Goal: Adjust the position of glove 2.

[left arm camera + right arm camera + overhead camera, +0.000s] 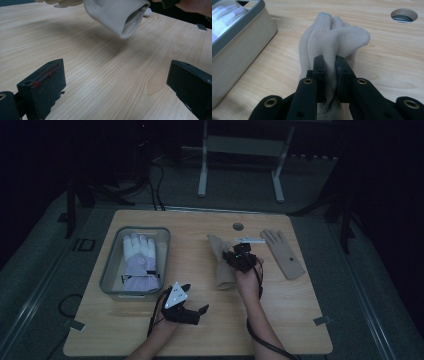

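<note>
**Right gripper lifting beige glove beside the bin**

All positions are given relative to the bin (111, 270), the grey tub on the table (280, 320).

1. Held item. The glove (220, 262) hangs to the right of the bin, well apart from it. The right gripper (242, 256) is clamped on a fold of its fabric: in the right gripper view the jaws stand narrow, with cloth (334, 45) bunched between and above them. The pinch sits mid-glove, so both ends droop. In the left gripper view the open cuff (130, 22) hangs clear of the table, over its own shadow.

2. Free gripper. The left gripper (187, 307) rests in front of the bin's near right corner. Its jaws stand wide with nothing between them. Judged purpose: standing by to catch the hanging cuff.

3. Other items. A white-and-lilac glove (140, 262) lies flat inside the bin. A second beige glove (284, 252) lies flat far right of the bin, beyond the held one.

4. Judged intent. The held glove is probably bound for the bin, beside the one stored there.
</note>
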A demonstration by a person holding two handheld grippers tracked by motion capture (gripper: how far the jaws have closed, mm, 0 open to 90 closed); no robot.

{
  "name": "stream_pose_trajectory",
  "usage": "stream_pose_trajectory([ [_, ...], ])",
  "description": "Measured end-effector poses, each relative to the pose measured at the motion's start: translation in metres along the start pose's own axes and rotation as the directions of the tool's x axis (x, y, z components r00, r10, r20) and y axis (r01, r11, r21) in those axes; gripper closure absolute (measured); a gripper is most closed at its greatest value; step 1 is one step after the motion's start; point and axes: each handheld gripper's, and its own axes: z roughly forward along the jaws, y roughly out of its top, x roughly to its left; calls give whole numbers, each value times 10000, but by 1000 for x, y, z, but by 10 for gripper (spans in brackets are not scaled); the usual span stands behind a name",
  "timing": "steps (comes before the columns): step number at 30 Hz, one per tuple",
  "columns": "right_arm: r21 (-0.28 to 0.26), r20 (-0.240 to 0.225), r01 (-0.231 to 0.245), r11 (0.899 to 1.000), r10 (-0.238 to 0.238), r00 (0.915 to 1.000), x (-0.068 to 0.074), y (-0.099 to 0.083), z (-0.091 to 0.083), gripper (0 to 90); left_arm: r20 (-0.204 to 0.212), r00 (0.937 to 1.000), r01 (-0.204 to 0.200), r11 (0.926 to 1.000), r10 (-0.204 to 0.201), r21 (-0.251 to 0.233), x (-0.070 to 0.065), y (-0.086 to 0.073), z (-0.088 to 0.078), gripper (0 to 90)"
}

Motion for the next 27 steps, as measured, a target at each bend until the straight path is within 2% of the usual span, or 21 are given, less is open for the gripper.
stream_pose_trajectory([
  [3, -56, 111, -430, 9991, 431, 9990, 3, -8, 9, 805, 14, 10000, 4, 10000, -4, -10, 0, 0, 0, 23],
  [4, 14, 18, -539, 9985, 539, 9985, 3, -11, 14, 805, 11, 10000, 23, 10000, -23, -27, 0, 0, 0, 23],
  [8, 553, 121, -516, 9971, 510, 9986, 3, -24, 32, 801, 23, 10000, 23, 10000, -23, -33, 0, 0, -1, 23],
  [10, 813, 340, -534, 9953, 508, 9981, 3, -30, 39, 790, 33, 10000, 56, 10000, -56, -44, 0, 0, -1, 23],
  [12, 1078, 303, -467, 9931, 437, 9986, 4, -35, 45, 738, 48, 10000, 53, 10000, -53, -36, 0, 0, -1, 22],
  [13, 1134, 274, -398, 9928, 370, 9989, 5, -37, 47, 685, 42, 10000, 39, 10000, -38, -34, 1, 0, -1, 22],
  [16, 1258, 244, -287, 9916, 258, 9994, 9, -41, 50, 630, 34, 10000, 20, 10000, -20, -26, 0, 0, 0, 23],
  [18, 1277, 310, -6, 9918, -34, 9995, 10, -44, 52, 610, 33, 10000, 20, 10000, -20, -28, 0, 0, -1, 22],
  [23, 1279, 131, -108, 9917, 92, 9999, 11, -44, 49, 535, 37, 10000, 34, 10000, -34, -32, 0, 0, -1, 23],
  [27, 1384, -105, 356, 9897, -345, 9993, 14, -40, 41, 480, 74, 10000, 42, 10000, -42, -44, 0, 0, -1, 23],
])
